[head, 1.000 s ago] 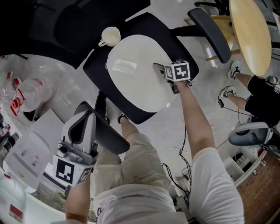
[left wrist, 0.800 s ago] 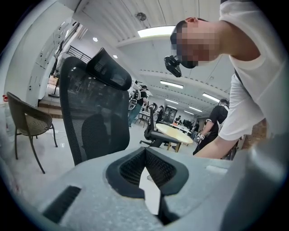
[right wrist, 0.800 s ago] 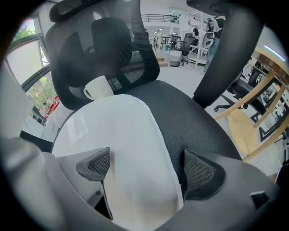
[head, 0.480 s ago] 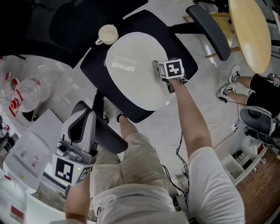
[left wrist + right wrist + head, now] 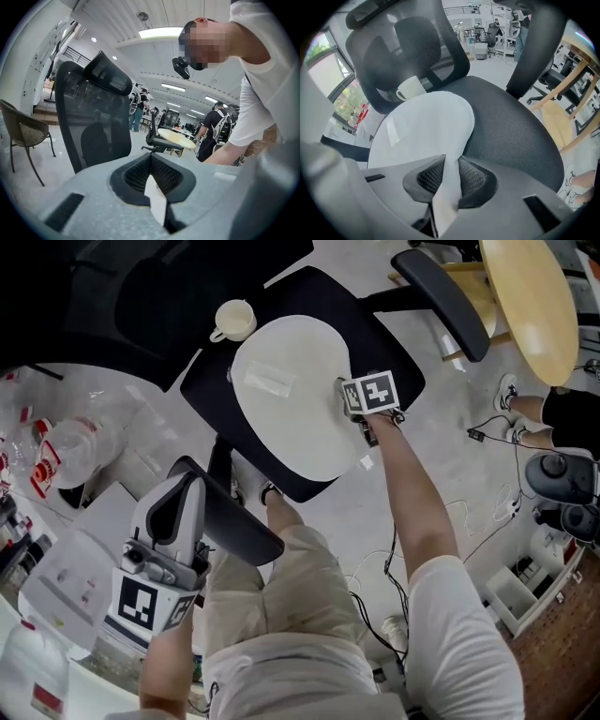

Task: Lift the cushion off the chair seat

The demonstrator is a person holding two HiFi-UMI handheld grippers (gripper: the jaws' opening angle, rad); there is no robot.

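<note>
A white oval cushion (image 5: 291,390) lies on the black mesh chair seat (image 5: 384,343). My right gripper (image 5: 345,395) points steeply down at the cushion's right edge. Its jaws are closing, and in the right gripper view the cushion (image 5: 422,126) has its edge pinched between the pads of that gripper (image 5: 447,176), over the seat (image 5: 511,136). My left gripper (image 5: 178,507) is held low at the left, away from the chair. In the left gripper view its (image 5: 152,173) tips meet with nothing seen in them.
A cream cup (image 5: 234,318) stands on the seat's back corner, by the cushion. Black armrests (image 5: 448,296) flank the seat. A round wooden table (image 5: 534,306) is at the right. Bottles and plastic wrap (image 5: 66,442) lie at the left, cables (image 5: 487,521) on the floor.
The right gripper has slid a little leftward onto the cushion's right edge, and its jaws have come together on that edge. The left gripper has stayed put.
</note>
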